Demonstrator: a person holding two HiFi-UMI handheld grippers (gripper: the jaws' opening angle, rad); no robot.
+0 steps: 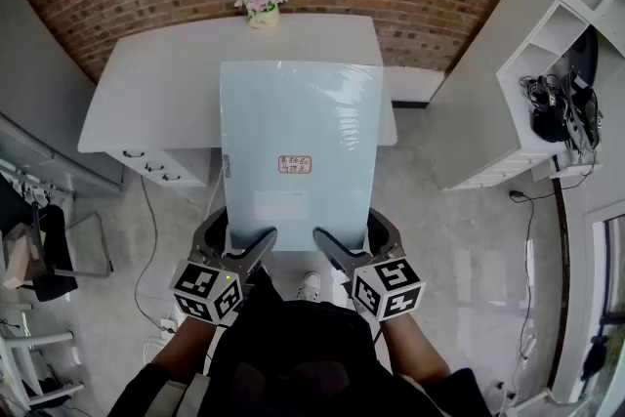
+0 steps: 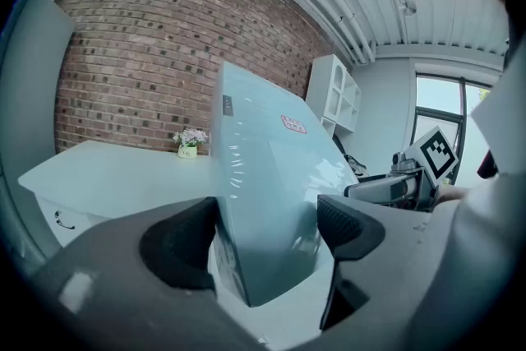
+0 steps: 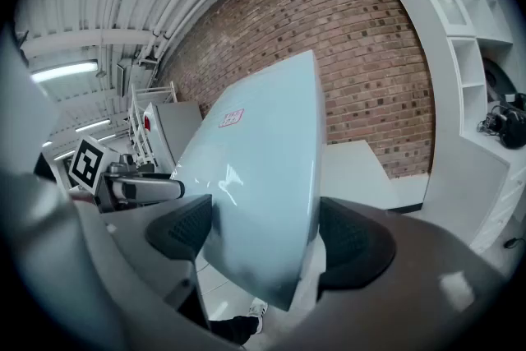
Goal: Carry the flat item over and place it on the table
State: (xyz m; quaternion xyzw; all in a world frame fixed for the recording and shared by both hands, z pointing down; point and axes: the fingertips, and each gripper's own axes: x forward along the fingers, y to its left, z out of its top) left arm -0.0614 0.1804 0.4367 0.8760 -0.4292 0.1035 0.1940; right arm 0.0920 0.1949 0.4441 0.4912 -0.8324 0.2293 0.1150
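The flat item is a pale blue panel (image 1: 298, 132) with a small red-printed label. It hangs tilted in the air, its far half over the white table (image 1: 156, 83). My left gripper (image 1: 237, 234) is shut on its near left corner, and my right gripper (image 1: 352, 231) is shut on the near right corner. In the left gripper view the panel (image 2: 271, 177) fills the wide gap between the pads of that gripper (image 2: 267, 230). The right gripper view shows the panel (image 3: 263, 152) the same way in the right gripper (image 3: 263, 234), jaws standing wide.
A pot of pink flowers (image 1: 264, 3) stands at the table's far edge against the brick wall. White drawers (image 1: 161, 169) sit under the table's left side. A white shelf unit (image 1: 547, 73) with headphones (image 1: 562, 112) stands at the right. A chair (image 1: 49, 249) is at the left.
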